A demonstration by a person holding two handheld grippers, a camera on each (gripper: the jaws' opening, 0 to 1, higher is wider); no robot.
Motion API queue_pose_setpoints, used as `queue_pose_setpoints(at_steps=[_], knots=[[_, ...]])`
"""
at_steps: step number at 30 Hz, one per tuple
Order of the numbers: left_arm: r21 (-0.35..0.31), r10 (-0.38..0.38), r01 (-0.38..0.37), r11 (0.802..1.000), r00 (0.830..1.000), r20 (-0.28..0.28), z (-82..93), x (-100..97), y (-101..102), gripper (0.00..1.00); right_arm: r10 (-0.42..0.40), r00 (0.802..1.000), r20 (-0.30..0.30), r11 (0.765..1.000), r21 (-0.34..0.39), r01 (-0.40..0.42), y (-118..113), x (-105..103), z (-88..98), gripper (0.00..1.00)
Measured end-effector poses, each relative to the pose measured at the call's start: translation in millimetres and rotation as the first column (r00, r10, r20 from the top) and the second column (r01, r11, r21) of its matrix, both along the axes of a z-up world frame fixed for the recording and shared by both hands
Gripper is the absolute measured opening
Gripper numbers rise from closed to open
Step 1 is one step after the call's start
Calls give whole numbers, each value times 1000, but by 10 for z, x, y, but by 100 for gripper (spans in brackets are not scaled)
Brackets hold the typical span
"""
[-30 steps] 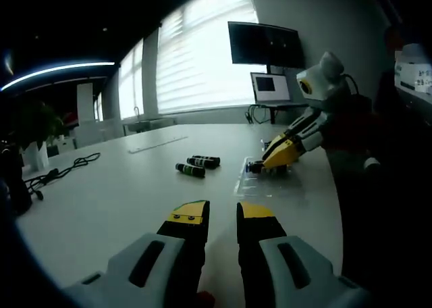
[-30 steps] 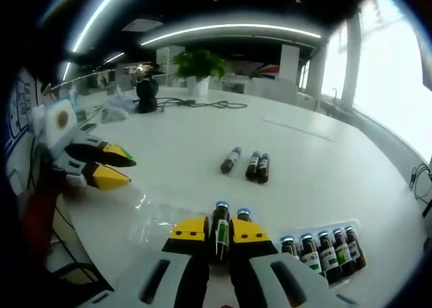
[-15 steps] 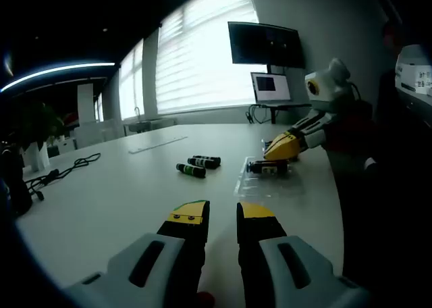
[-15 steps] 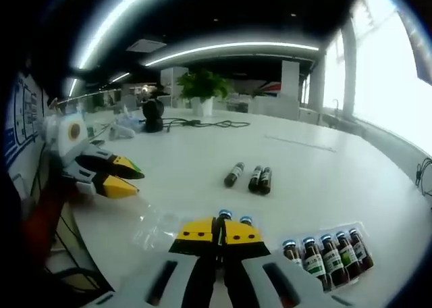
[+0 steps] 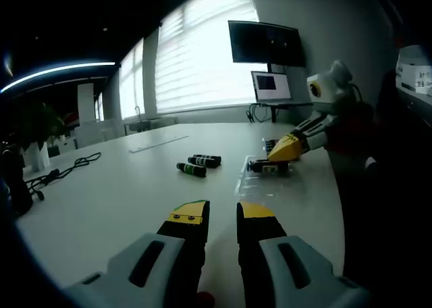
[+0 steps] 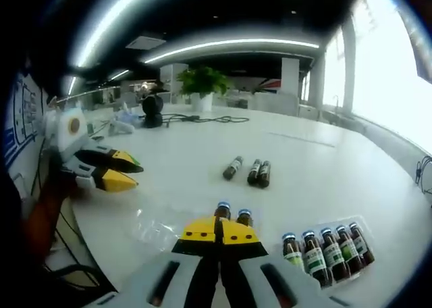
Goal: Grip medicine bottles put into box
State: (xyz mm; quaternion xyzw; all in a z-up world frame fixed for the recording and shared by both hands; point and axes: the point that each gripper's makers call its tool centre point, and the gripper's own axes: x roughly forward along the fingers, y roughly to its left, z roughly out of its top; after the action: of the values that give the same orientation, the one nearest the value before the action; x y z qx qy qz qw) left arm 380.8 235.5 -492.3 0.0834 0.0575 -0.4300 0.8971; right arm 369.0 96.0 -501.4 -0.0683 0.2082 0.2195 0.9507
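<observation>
Medicine bottles [image 6: 254,172], three of them, lay side by side on the white table [image 6: 182,161], well apart from both grippers. Nearer the right gripper [image 6: 219,231], a clear plastic box [image 6: 351,227] held a row of five upright bottles [image 6: 325,249], and two more bottles [image 6: 231,213] stood just beyond its fingertips. Its jaws were closed together and held nothing. The left gripper [image 5: 221,214] hovered low over the table, jaws slightly parted and empty. To do the next pick well, the jaws would probably need to open and close squarely across a loose bottle's body.
</observation>
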Motion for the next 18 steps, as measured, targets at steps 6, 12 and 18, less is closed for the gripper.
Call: queue_pose_setpoints(at_steps=[6,12,18], knots=[[2,0,0,1000,1000,0,-4,-1,-2,10,-6,1000,-15,1000,-15,6,0,37,-12,0],[3,0,0,1000,1000,0,-5,-2,-3,10,3,997,-72,998,-69,-8,3,52,-28,0],[4,-1,1,1000,1000,0,-5,-2,-4,10,7,995,-97,994,-104,-17,1,56,-33,0]])
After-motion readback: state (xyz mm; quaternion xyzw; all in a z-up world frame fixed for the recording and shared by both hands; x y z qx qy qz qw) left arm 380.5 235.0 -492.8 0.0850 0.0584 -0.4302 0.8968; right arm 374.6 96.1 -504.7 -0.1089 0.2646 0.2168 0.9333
